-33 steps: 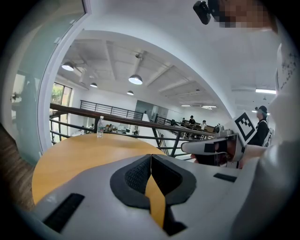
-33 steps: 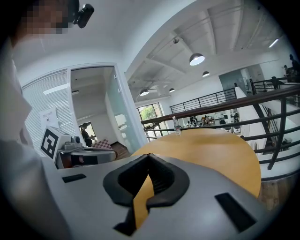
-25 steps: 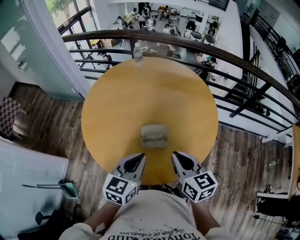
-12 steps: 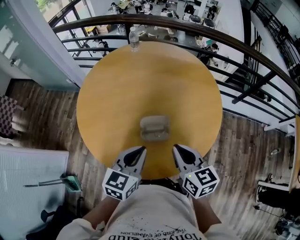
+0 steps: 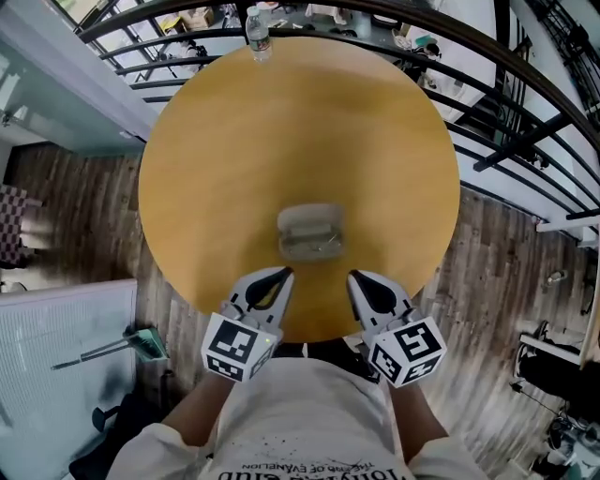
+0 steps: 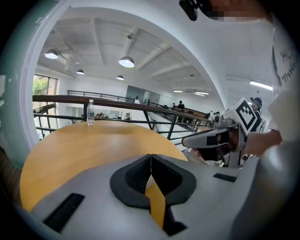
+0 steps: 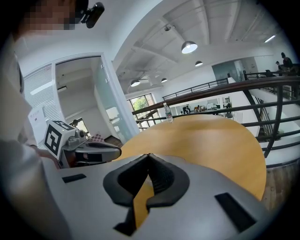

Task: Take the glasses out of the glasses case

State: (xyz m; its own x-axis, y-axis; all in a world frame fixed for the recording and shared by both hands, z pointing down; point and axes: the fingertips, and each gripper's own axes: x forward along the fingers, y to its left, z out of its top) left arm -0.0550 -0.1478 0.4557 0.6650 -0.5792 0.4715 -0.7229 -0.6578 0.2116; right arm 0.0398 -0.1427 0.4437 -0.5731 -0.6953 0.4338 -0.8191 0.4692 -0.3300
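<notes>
A grey-beige glasses case [image 5: 310, 231] lies lid-up on the round wooden table [image 5: 225, 150], near its front edge in the head view; whether it holds glasses cannot be seen. My left gripper [image 5: 281, 276] hovers just below and left of the case, tips meeting, empty. My right gripper [image 5: 354, 277] hovers below and right of it, also shut and empty. In the left gripper view the jaws [image 6: 150, 157] touch at the tip, with the right gripper [image 6: 220, 139] off to the side. In the right gripper view the jaws [image 7: 148, 156] are closed too. The case is hidden in both gripper views.
A clear water bottle [image 5: 256, 21] stands at the table's far edge, also seen as a bottle [image 6: 90, 113] and a bottle [image 7: 168, 113]. A dark curved railing [image 5: 525, 122] runs behind the table. Wood floor surrounds it; a white panel [image 5: 56, 347] is at lower left.
The head camera has moved forward and tilted further down, so the table fills more of the view. Both grippers stay shut below the case, nearly still relative to it.
</notes>
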